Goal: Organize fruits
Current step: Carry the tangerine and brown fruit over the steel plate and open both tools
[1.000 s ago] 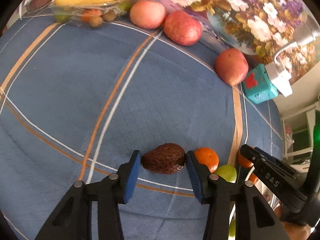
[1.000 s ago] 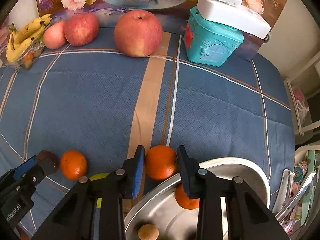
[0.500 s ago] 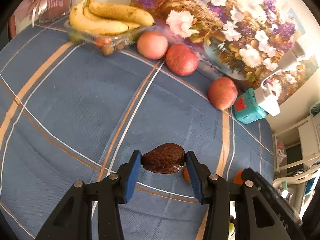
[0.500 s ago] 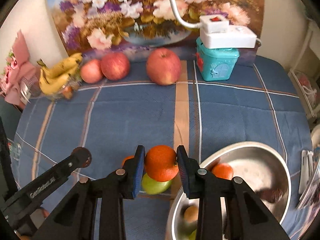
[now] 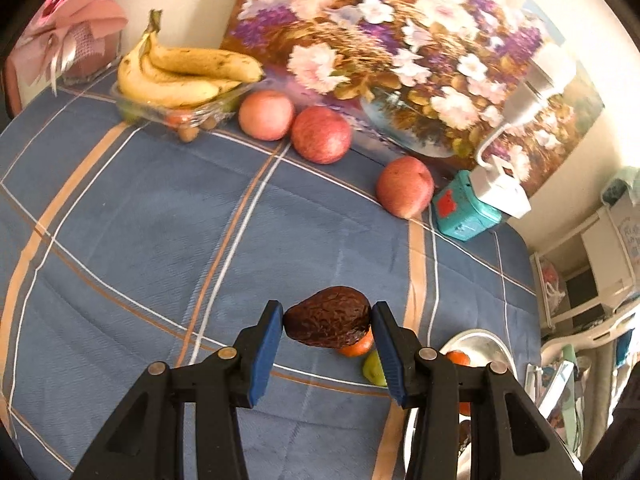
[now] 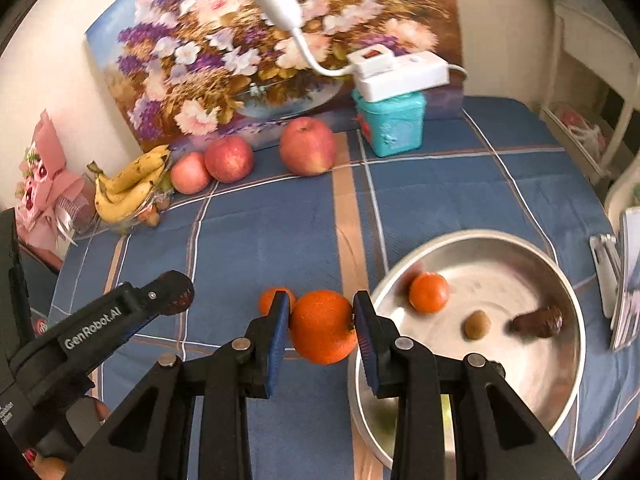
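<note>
The left gripper (image 5: 326, 322) pinched a dark avocado (image 5: 327, 317) above the blue checked tablecloth (image 5: 160, 220), while the right gripper (image 6: 322, 322) clamped an orange (image 6: 323, 326) beside the steel bowl (image 6: 560, 264), which held a small orange (image 6: 428, 292), a brown round fruit (image 6: 477, 324) and another dark fruit (image 6: 538, 322). Apples (image 6: 308, 151) and bananas (image 6: 128, 186) lay at the cloth's far edge, below a flower painting (image 6: 224, 60) leaning on the pale wall.

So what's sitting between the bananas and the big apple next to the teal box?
Two smaller apples sit side by side between the bananas and the big apple, seen in the right wrist view.
</note>
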`<state>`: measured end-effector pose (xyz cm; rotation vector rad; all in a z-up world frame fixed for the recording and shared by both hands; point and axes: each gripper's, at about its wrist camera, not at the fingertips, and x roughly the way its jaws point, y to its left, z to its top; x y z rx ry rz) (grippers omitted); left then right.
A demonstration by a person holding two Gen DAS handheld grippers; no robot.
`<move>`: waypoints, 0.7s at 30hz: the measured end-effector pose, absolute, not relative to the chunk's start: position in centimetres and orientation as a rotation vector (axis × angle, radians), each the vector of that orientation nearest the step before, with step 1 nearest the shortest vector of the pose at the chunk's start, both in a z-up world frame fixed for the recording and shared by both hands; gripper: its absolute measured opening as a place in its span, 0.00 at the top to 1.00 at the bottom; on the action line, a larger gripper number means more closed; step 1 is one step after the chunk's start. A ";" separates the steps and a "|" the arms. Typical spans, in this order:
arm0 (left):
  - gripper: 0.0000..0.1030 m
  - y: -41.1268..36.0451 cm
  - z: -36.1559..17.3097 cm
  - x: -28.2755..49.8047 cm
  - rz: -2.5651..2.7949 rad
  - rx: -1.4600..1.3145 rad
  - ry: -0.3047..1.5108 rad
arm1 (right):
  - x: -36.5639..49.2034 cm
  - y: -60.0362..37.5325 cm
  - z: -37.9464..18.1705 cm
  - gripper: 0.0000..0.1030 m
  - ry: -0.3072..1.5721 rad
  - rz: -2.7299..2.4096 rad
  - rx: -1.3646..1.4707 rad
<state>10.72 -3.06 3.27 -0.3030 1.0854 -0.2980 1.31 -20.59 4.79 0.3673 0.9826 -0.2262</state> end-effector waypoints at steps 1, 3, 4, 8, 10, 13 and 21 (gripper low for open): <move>0.53 -3.5 3.3 10.6 -0.304 -0.292 1.084 | 1.1 -20.9 4.7 0.67 0.981 -0.229 0.376; 0.53 -4.4 3.4 10.3 -0.322 -0.269 1.084 | 0.7 -21.7 4.5 0.67 0.976 -0.235 0.393; 0.53 -4.9 3.4 10.1 -0.335 -0.260 1.085 | 0.6 -22.0 4.4 0.67 0.976 -0.239 0.400; 0.53 -7.4 3.2 9.3 -0.395 -0.225 1.099 | -0.2 -24.3 3.5 0.67 0.979 -0.258 0.448; 0.53 -9.1 3.1 8.7 -0.442 -0.195 1.108 | -1.2 -26.0 3.2 0.67 0.976 -0.305 0.478; 0.53 -11.2 3.0 7.7 -0.514 -0.168 1.117 | -2.8 -28.7 2.8 0.67 0.979 -0.413 0.491; 0.53 -16.7 1.2 5.8 -0.641 -0.065 1.138 | -6.2 -33.8 1.6 0.67 0.986 -0.550 0.564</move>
